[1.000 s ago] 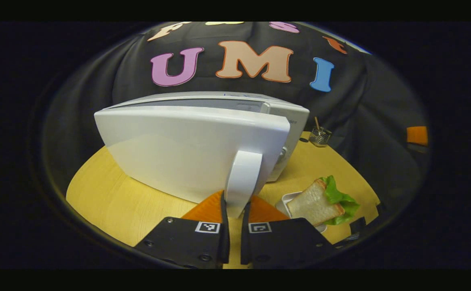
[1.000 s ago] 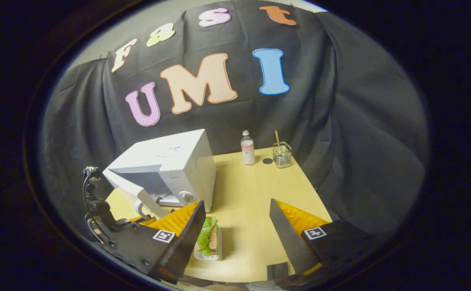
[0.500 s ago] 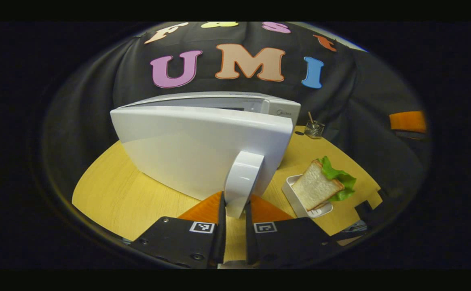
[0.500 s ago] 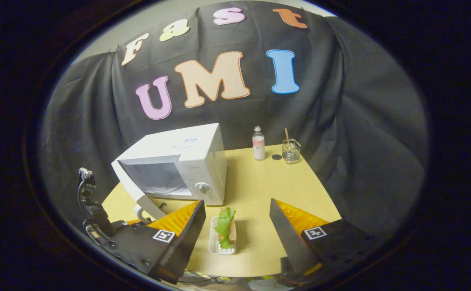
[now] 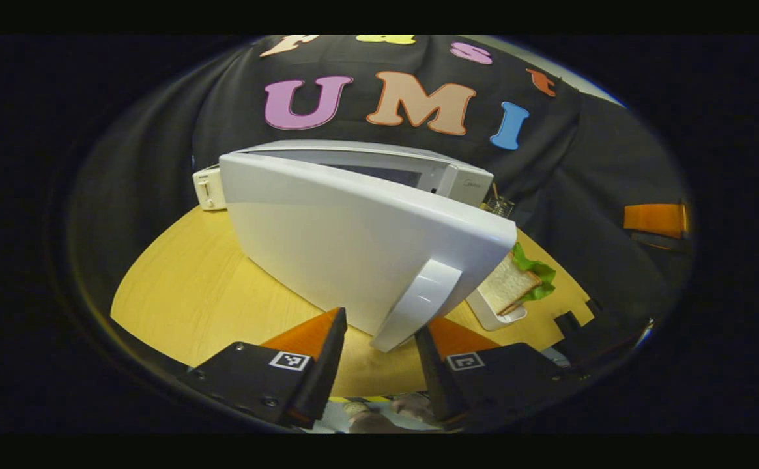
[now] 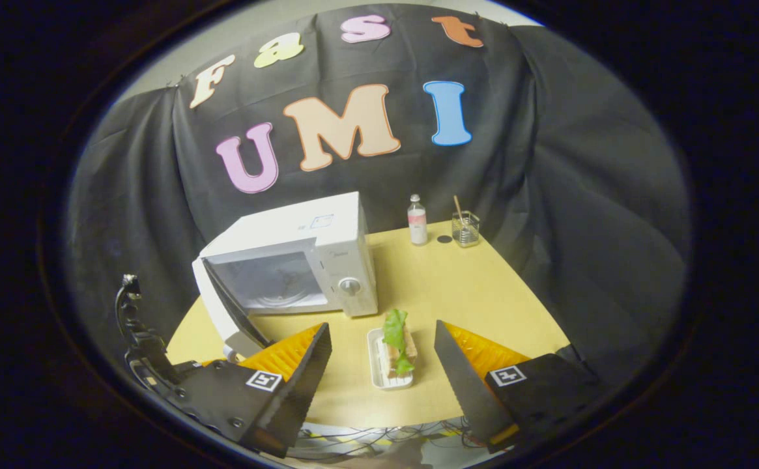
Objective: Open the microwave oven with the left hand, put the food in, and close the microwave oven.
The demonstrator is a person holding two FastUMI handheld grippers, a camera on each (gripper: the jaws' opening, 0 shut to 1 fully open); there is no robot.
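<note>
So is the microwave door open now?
Open: the microwave door has swung out, exposing the turntable in the cavity.

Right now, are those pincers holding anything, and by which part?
Nothing. The left gripper stands open around the door handle; the right gripper is open above the sandwich.

Glossy white plastic microwave door (image 5: 353,241), pale matt wood-grain table (image 6: 457,293), clear glass jar (image 6: 465,229), dull black cloth wall (image 6: 548,195).

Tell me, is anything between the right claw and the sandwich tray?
Nothing. In the right gripper view the open right claw hangs just above the white tray holding the sandwich, with only bare yellow table around it.
</note>
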